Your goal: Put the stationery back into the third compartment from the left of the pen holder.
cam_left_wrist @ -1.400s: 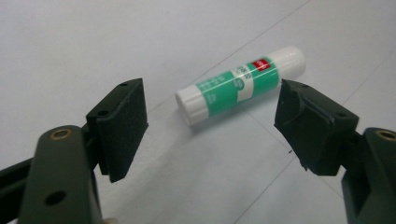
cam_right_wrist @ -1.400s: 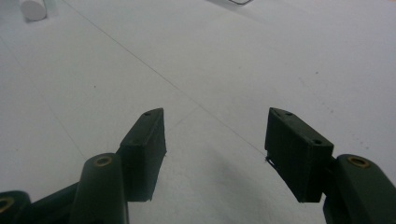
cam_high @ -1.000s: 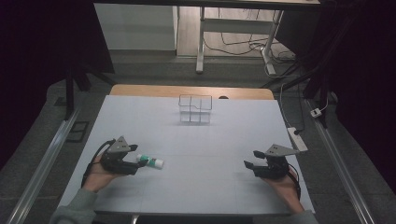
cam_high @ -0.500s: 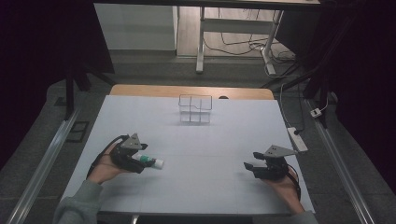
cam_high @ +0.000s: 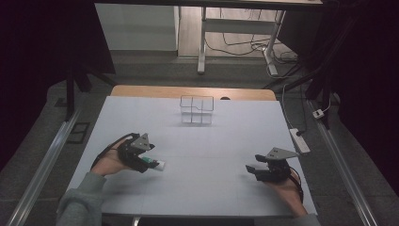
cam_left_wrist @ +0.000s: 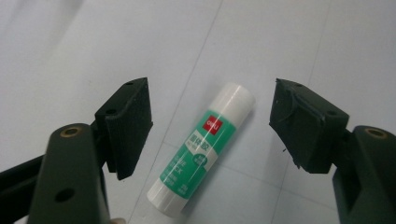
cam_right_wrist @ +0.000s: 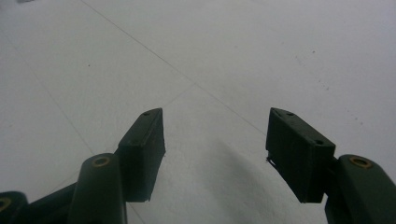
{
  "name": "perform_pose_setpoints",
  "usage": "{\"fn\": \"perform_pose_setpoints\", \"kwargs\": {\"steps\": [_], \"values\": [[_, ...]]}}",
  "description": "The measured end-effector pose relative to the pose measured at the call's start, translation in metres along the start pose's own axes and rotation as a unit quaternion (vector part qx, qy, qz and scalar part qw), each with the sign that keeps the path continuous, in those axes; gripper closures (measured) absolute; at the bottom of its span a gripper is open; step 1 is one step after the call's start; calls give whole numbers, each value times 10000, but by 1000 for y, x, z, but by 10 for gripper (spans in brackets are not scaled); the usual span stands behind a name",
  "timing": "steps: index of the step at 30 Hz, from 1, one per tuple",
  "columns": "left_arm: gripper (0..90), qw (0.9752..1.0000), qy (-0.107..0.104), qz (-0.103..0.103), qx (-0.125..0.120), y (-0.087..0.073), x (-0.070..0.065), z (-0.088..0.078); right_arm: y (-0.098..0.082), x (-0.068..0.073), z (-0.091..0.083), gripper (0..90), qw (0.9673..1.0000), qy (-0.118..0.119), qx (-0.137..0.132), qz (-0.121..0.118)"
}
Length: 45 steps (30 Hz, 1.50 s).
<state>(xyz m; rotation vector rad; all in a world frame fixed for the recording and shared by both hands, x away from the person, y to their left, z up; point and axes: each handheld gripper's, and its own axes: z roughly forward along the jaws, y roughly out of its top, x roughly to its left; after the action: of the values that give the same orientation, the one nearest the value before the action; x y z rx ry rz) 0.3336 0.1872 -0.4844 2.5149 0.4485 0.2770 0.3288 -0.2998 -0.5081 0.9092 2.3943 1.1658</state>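
Glue stick (cam_left_wrist: 201,150), green label and white cap, lies flat on the white table (cam_high: 216,141) at its near left, between the left gripper's (cam_left_wrist: 211,125) wide-spread jaws, neither touching it. Cap end points away from the hand. Right gripper (cam_right_wrist: 215,154) is at near right, well apart, jaws wide and empty over bare table. Clear divided box (cam_high: 196,110) stands toward the far edge.

A dim room: grey floor (cam_high: 141,70), white-legged desk (cam_high: 202,42) behind, cables (cam_high: 244,47) trailing beneath it.
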Motion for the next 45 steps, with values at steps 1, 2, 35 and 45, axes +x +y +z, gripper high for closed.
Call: {"fn": "perform_pose_setpoints", "kwargs": {"steps": [1,2,35,45], "values": [[295,10000,-34,57,64,0,1,1,0,0,0,364,10000,-5,16,-7],[294,9999,-40,101,118,0,1,2,0,0,-1,364,10000,-7,18,-9],[395,9818,-322,1224,1417,4,16,20,-1,-1,2,362,9999,-48,114,-26],[583,9748,-445,1538,1552,4,19,23,-1,0,2,363,9999,-57,137,-48]]}}
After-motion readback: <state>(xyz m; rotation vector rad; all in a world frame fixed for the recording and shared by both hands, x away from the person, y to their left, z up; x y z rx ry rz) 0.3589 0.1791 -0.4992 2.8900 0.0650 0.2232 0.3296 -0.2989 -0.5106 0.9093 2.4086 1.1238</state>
